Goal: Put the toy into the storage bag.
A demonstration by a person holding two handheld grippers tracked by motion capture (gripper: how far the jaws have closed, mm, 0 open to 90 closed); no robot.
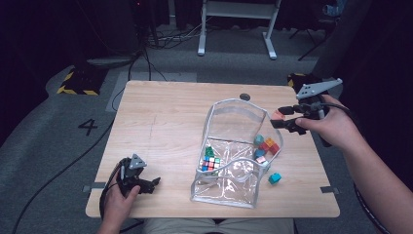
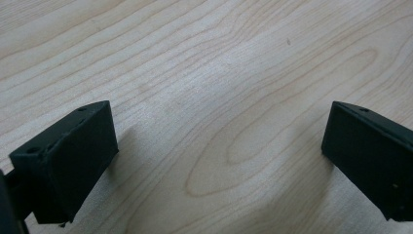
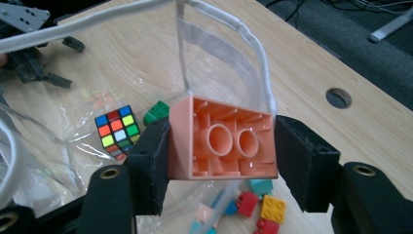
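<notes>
While the right gripper [image 3: 221, 161] clamps one peach brick [image 3: 223, 140] above the clear bag's [image 1: 237, 108] far right rim, the left gripper [image 2: 219, 161] rests wide open, empty, on bare table [image 1: 160, 126] near left; one teal brick [image 1: 274, 178] lies outside

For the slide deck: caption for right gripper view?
Right tongs grip a pink brick above the clear pouch holding a puzzle cube.

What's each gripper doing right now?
Left gripper: open, nothing between the jaws, over bare table.
Right gripper: shut on a pink brick, above the clear bag.
</notes>
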